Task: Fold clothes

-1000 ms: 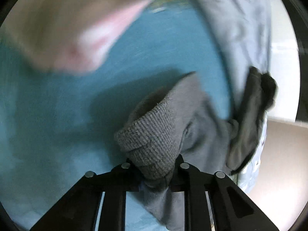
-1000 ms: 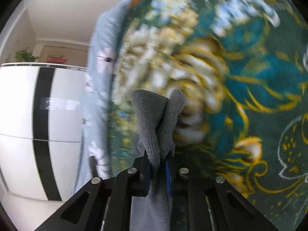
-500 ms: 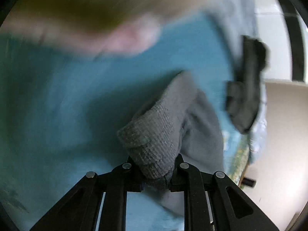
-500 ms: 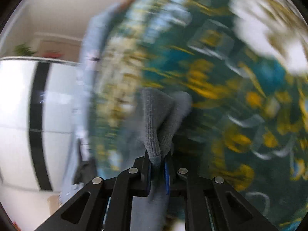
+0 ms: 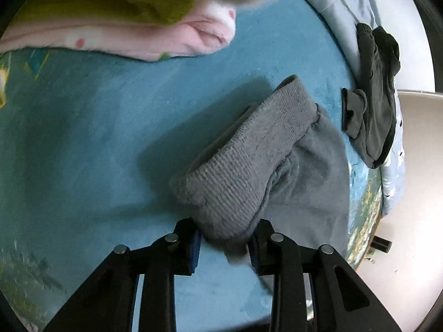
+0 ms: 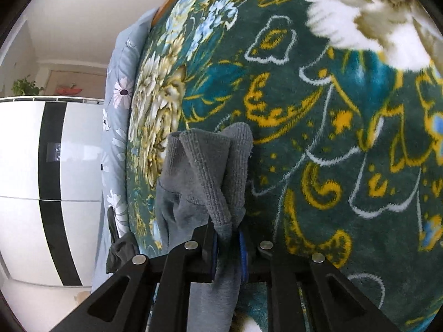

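Now that both hands have carried the grey garment (image 5: 279, 166) down onto the patterned blanket (image 5: 83, 138) over the bed, the fold looks nearly laid. Tipped steeply down, the left claw (image 5: 225, 242) is spreading, its pads off the ribbed cuff between them, while the right claw (image 6: 228, 244), angled less steeply, is loosening around its pinched cuff.
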{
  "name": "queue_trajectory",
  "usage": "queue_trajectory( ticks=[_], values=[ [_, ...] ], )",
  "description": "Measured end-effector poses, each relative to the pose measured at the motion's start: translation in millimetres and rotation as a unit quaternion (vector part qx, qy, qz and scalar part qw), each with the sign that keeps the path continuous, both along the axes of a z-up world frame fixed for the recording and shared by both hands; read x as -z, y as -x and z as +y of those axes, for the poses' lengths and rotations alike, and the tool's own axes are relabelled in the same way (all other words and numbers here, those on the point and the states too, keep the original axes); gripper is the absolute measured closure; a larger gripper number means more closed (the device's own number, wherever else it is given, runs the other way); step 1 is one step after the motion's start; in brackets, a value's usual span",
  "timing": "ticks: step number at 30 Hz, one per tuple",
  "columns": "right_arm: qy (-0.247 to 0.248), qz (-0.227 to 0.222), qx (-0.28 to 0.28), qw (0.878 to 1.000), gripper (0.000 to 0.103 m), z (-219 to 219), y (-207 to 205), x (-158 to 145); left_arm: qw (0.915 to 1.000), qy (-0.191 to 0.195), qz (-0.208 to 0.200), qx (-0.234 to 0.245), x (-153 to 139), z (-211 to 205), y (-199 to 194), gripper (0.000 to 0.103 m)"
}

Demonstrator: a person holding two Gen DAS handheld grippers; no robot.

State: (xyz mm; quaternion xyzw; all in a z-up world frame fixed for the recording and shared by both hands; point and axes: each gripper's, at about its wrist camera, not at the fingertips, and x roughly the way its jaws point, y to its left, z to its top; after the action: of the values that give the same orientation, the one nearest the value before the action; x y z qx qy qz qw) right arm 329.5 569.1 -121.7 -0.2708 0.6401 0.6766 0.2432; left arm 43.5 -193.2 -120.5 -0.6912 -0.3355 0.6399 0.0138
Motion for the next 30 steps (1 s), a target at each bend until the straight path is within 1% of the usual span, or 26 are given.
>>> queue_trajectory(
  ticks=[1, 4, 6, 8, 9, 10, 12, 14, 15, 16, 17, 18, 19, 20, 21, 22, 23, 24, 26, 27, 28, 30],
  values=[
    [0.000, 0.002, -0.001, 1.000, 0.087, 0.7, 0.6, 0.1, 1.0000, 0.010, 0.000, 0.002, -9.1, 1.1, 0.5, 0.072],
    [-0.003, 0.008, -0.008, 1.000, 0.075, 5.2, 1.0, -0.8, 0.9989, 0.046, 0.004, 0.008, -40.7, 6.3, 2.7, 0.072],
    [-0.004, 0.033, 0.005, 0.999, 0.060, 9.9, -3.8, -2.3, 0.9944, 0.103, 0.009, 0.024, -63.2, 15.6, 1.5, 0.073],
    [0.001, 0.060, 0.029, 0.998, 0.054, 17.1, -5.6, -1.9, 0.9854, 0.147, 0.049, 0.070, -84.4, 10.0, -10.3, 0.073],
    [0.008, 0.072, 0.041, 0.997, 0.053, 21.5, -5.5, 0.7, 0.9785, 0.168, 0.072, 0.095, -94.9, 6.1, -16.8, 0.073],
    [0.015, 0.076, 0.046, 0.996, 0.053, 24.3, -4.6, 3.6, 0.9725, 0.174, 0.090, 0.126, -100.5, 19.9, -18.9, 0.073],
    [0.030, 0.071, 0.045, 0.996, 0.052, 27.4, 1.0, 10.7, 0.9601, 0.171, 0.119, 0.187, -105.6, 55.9, -23.5, 0.073],
    [0.033, 0.080, 0.049, 0.995, 0.053, 29.1, 4.3, 12.2, 0.9478, 0.156, 0.130, 0.246, -100.6, 107.3, -27.4, 0.073],
    [0.036, 0.086, 0.049, 0.994, 0.053, 29.6, 5.6, 12.2, 0.9399, 0.146, 0.136, 0.277, -97.3, 132.0, -31.4, 0.073],
    [0.037, 0.087, 0.047, 0.994, 0.056, 30.2, 7.4, 11.9, 0.9309, 0.136, 0.143, 0.307, -94.0, 156.1, -36.1, 0.073],
    [0.034, 0.081, 0.039, 0.995, 0.066, 30.8, 10.9, 10.3, 0.9229, 0.134, 0.149, 0.329, -92.0, 174.9, -36.0, 0.073],
    [0.028, 0.072, 0.028, 0.997, 0.082, 31.4, 15.2, 8.1, 0.9117, 0.139, 0.159, 0.353, -91.3, 193.8, -38.9, 0.073],
    [0.021, 0.067, 0.016, 0.997, 0.085, 32.3, 18.8, 4.8, 0.8986, 0.146, 0.170, 0.377, -90.9, 213.2, -43.3, 0.073],
    [0.009, 0.085, 0.011, 0.996, 0.087, 33.8, 18.3, -1.7, 0.8938, 0.154, 0.175, 0.383, -90.7, 225.8, -49.3, 0.073],
    [-0.005, 0.117, 0.009, 0.993, 0.088, 35.6, 15.5, -9.9, 0.8890, 0.152, 0.177, 0.394, -88.0, 235.5, -52.0, 0.073],
    [-0.017, 0.138, 0.009, 0.990, 0.088, 36.6, 12.2, -15.6, 0.8831, 0.147, 0.179, 0.408, -84.5, 245.1, -53.6, 0.073],
    [-0.028, 0.136, 0.009, 0.990, 0.088, 38.4, 8.8, -18.1, 0.8796, 0.143, 0.176, 0.418, -81.8, 245.5, -49.9, 0.073],
    [-0.028, 0.114, 0.007, 0.993, 0.088, 40.1, 7.8, -13.6, 0.8776, 0.146, 0.170, 0.424, -76.9, 246.3, -47.4, 0.073],
    [-0.012, 0.059, 0.003, 0.998, 0.088, 42.3, 9.0, 3.5, 0.8739, 0.156, 0.156, 0.433, -65.5, 250.0, -44.2, 0.073],
    [-0.002, 0.049, 0.005, 0.999, 0.089, 42.0, 7.3, 10.6, 0.8761, 0.164, 0.146, 0.429, -59.8, 249.1, -42.6, 0.073],
    [0.004, 0.052, 0.011, 0.999, 0.089, 41.3, 5.4, 13.6, 0.8807, 0.168, 0.135, 0.422, -51.9, 246.6, -40.0, 0.073],
    [0.012, 0.061, 0.023, 0.998, 0.089, 40.8, 3.3, 15.4, 0.8871, 0.167, 0.123, 0.412, -41.2, 244.5, -36.8, 0.073]
  ],
)
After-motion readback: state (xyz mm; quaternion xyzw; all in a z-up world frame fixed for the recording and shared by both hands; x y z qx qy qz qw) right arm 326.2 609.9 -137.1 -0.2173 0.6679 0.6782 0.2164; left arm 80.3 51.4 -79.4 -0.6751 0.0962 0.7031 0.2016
